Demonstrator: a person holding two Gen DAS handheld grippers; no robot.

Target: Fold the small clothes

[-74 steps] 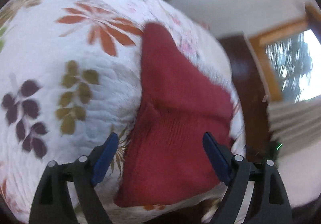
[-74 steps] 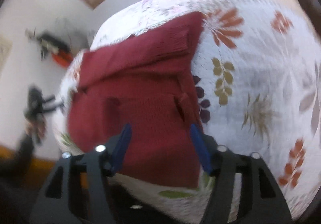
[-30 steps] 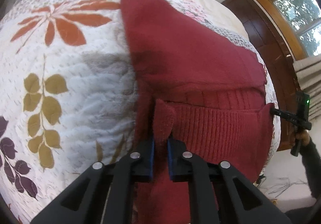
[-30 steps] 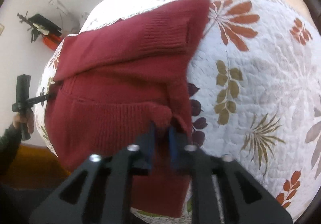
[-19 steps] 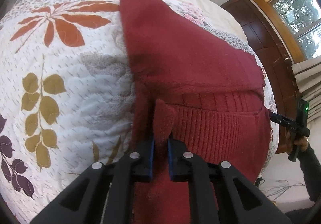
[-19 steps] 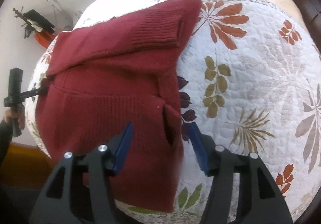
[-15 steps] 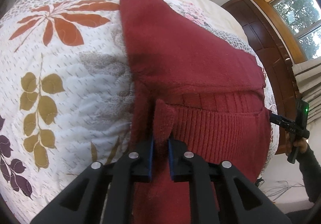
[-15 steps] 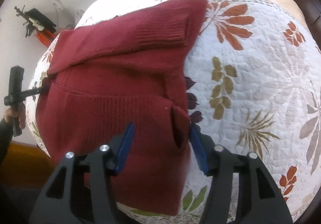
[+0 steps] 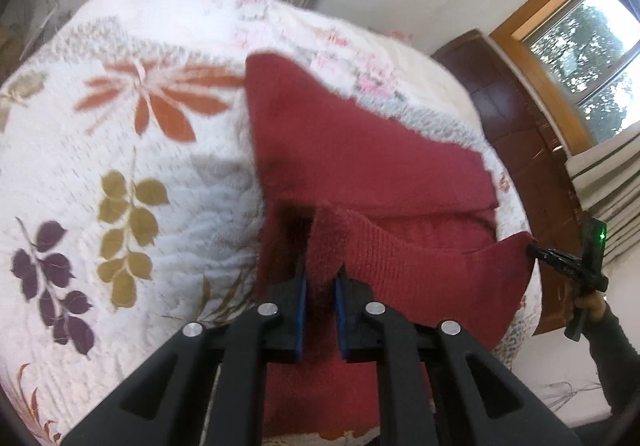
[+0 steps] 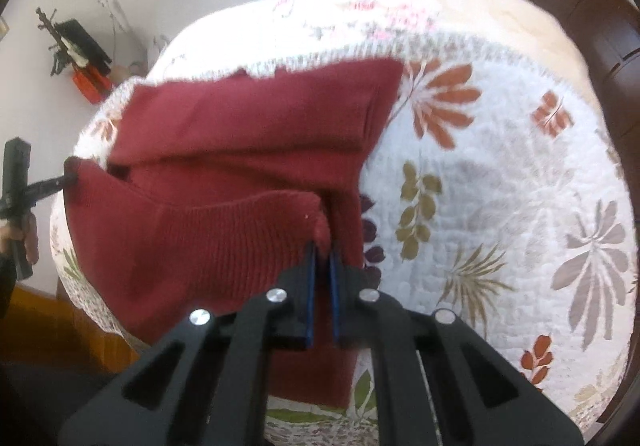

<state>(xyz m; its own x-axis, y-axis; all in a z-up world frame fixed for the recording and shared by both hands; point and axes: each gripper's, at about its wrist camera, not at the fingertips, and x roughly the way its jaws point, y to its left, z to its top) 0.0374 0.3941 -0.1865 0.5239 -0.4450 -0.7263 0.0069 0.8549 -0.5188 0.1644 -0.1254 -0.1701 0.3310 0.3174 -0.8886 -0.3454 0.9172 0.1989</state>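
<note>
Both the left gripper (image 9: 320, 282) and right gripper (image 10: 322, 260) are clenched on the red sweater's (image 9: 360, 150) raised hem, above the quilt (image 9: 120, 150).

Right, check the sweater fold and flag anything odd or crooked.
Nothing stands out. The left gripper and right gripper each pinch a corner of the red sweater, lifting its hem off the floral quilt.

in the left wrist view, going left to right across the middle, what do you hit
purple leaf print → olive leaf print → left gripper pinching the red sweater → right gripper at the sweater's far corner → hand
</note>
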